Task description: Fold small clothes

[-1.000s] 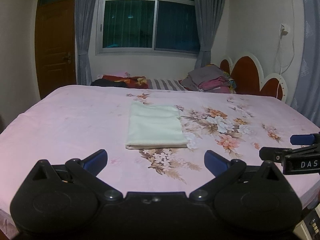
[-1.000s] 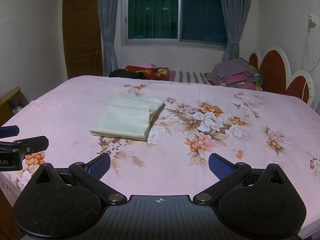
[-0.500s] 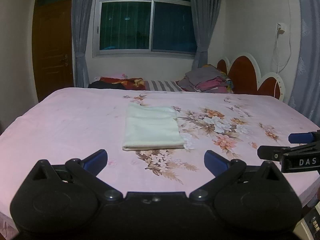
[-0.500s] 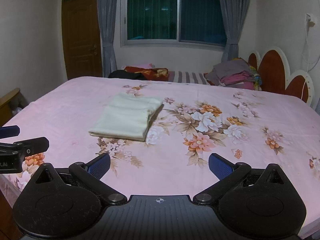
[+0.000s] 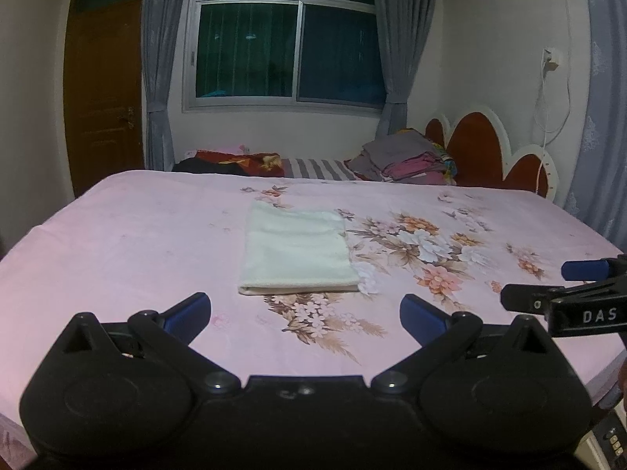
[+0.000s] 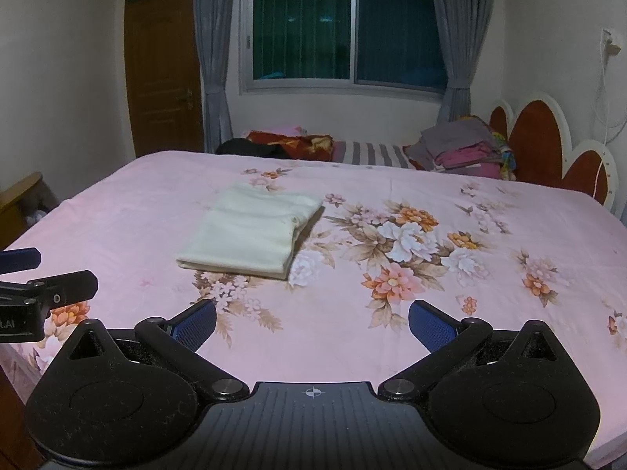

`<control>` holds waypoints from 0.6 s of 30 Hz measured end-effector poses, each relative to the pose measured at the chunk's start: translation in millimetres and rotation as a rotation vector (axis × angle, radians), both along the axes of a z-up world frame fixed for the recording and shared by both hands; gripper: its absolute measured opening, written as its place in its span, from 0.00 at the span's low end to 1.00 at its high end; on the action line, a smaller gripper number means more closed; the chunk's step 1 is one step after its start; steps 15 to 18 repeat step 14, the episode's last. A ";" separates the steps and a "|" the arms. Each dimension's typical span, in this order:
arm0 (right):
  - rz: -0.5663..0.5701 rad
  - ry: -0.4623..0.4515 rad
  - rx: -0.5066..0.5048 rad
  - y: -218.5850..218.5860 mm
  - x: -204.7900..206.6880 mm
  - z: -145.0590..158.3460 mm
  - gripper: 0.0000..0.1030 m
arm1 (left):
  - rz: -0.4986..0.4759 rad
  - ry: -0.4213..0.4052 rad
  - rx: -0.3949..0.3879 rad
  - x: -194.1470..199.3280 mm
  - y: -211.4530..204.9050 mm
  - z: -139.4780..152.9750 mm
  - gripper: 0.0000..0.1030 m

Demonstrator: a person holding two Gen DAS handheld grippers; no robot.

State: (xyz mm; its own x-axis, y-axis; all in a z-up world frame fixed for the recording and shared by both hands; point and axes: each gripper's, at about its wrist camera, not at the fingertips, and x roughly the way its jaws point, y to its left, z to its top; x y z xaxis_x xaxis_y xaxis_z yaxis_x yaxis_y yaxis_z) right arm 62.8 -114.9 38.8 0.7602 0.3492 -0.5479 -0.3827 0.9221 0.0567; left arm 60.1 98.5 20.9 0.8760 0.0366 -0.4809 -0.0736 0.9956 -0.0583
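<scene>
While the folded cream cloth (image 5: pixel 296 252) lies flat on the bed (image 5: pixel 117 243), L gripper (image 5: pixel 305 311) & R gripper (image 6: pixel 312 323) hover near its edge, fingers spread, empty.

A small cream-white cloth (image 5: pixel 296 251) lies folded into a neat rectangle on the pink floral bedsheet (image 5: pixel 129 235), near the middle of the bed and slightly left of centre. It rests flat, with its long sides running from near to far. The near edge is a soft rounded fold showing stacked layers, and the right side shows layered edges too, seen more clearly from the right wrist view (image 6: pixel 250 231). Its near right corner sits just beside a printed white flower. Nothing touches or covers it.
</scene>
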 end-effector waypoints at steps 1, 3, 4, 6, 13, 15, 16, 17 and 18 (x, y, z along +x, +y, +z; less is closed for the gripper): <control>-0.001 -0.003 0.000 0.3 -0.1 0.2 1.00 | -0.002 0.000 -0.007 -0.1 0.3 -0.1 0.99; 0.000 -0.001 -0.001 0.0 0.0 0.2 1.00 | 0.001 0.000 -0.002 -0.4 -0.6 -0.4 0.99; 0.000 0.000 -0.001 0.4 0.3 0.5 1.00 | 0.002 0.000 0.003 -0.4 -1.3 -0.4 0.99; 0.000 -0.003 0.001 0.5 -0.3 0.4 1.00 | 0.004 -0.002 0.008 -0.1 -2.3 -0.4 0.99; 0.004 -0.010 0.005 -2.8 1.6 2.1 1.00 | 0.015 -0.003 0.017 1.1 -3.8 -0.3 0.99; 0.005 -0.011 0.006 -2.5 2.0 2.3 1.00 | 0.014 0.002 0.014 1.6 -4.1 -0.7 0.99; 0.005 -0.011 0.006 -2.5 2.0 2.3 1.00 | 0.014 0.002 0.014 1.6 -4.1 -0.7 0.99; 0.005 -0.011 0.006 -2.5 2.0 2.3 1.00 | 0.014 0.002 0.014 1.6 -4.1 -0.7 0.99; 0.005 -0.011 0.006 -2.5 2.0 2.3 1.00 | 0.014 0.002 0.014 1.6 -4.1 -0.7 0.99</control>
